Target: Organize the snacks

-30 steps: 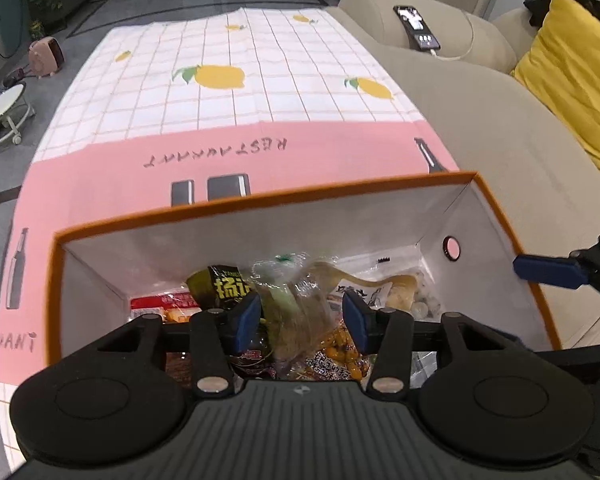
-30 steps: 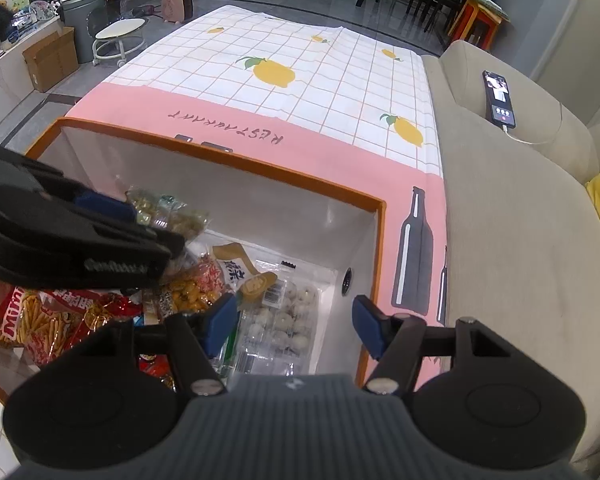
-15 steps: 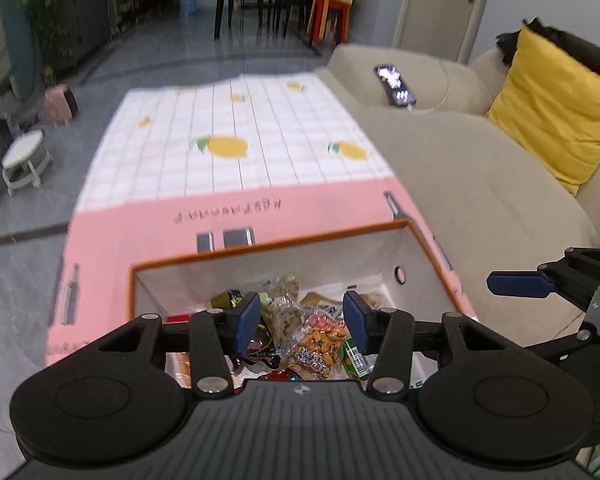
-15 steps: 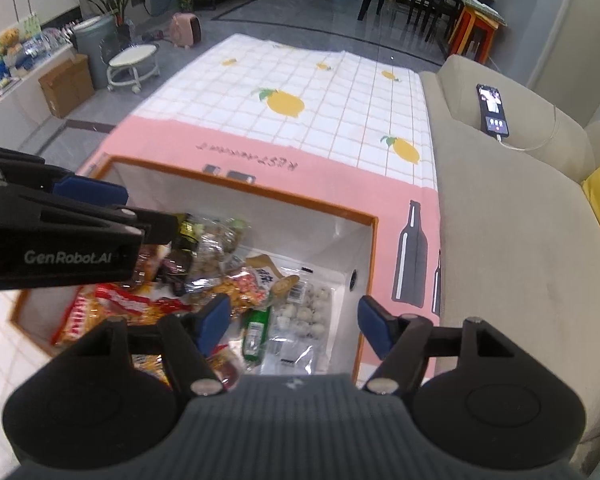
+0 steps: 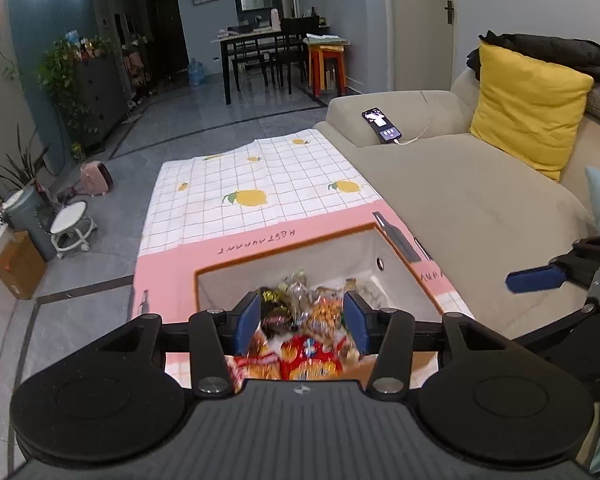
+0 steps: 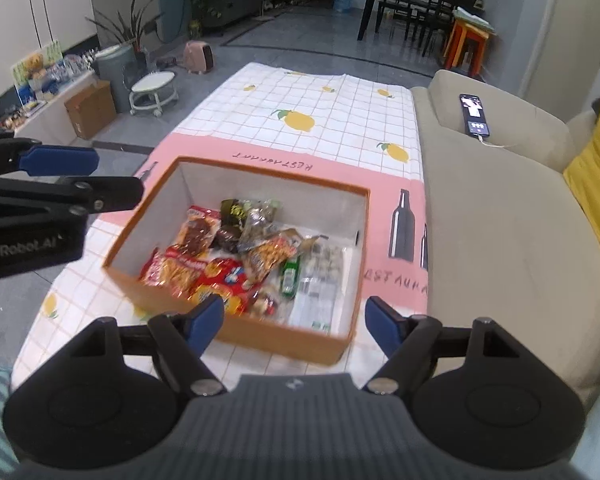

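An orange-rimmed cardboard box [image 6: 352, 200] with white inside walls stands on the pink and white tablecloth [image 6: 332, 120]. Several snack packets [image 6: 216, 276] lie in it: red and yellow bags, dark wrappers, a clear pack of pale balls [image 6: 324, 264]. The box also shows in the left wrist view [image 5: 392, 240], with the snacks [image 5: 308, 320] between the fingers. My left gripper [image 5: 302, 322] is open and empty, above and behind the box. My right gripper [image 6: 294, 322] is open and empty above the box's near edge.
A beige sofa [image 6: 512, 216] runs along the right of the table, with a phone [image 6: 475, 115] on its arm and a yellow cushion [image 5: 528, 108]. A white stool [image 6: 154, 88], a cardboard carton [image 6: 90, 108] and plants stand on the floor at left.
Both grippers have risen and pulled back from the box. The left gripper was down among the snacks; now it is high above them and empty.
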Motion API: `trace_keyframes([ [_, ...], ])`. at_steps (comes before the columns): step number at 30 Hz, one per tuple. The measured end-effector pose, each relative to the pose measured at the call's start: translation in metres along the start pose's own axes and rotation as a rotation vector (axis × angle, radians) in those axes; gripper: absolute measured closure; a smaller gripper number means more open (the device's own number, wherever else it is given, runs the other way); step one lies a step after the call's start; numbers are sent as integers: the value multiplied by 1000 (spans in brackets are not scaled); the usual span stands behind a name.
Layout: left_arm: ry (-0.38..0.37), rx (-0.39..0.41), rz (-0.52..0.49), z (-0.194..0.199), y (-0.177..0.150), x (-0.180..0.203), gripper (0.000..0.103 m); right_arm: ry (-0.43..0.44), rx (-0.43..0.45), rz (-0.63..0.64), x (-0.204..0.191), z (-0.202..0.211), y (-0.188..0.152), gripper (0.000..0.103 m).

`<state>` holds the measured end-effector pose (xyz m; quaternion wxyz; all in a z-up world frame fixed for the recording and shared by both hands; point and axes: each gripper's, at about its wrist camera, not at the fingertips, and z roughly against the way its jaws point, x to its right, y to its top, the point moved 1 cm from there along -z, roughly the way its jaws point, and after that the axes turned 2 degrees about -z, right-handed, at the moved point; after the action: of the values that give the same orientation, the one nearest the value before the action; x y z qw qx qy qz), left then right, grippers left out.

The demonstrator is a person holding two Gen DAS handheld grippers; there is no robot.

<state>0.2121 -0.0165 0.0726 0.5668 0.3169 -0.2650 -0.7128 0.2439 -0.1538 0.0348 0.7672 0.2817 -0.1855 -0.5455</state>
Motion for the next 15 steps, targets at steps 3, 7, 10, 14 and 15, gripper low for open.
trace_keyframes([
  [3,15,4,-10,18,-17,7,42,-7,58,-39,-3,21,-22,24],
  [7,39,20,-1,37,-38,15,39,-2,116,-108,-9,46,-54,22],
  [10,29,30,23,48,-54,16,39,-3,136,-155,-16,59,-75,22],
  [14,41,36,54,56,-74,15,33,-52,179,-154,-25,72,-97,21],
  [15,47,42,63,57,-78,14,32,-70,192,-159,-26,75,-101,21],
])
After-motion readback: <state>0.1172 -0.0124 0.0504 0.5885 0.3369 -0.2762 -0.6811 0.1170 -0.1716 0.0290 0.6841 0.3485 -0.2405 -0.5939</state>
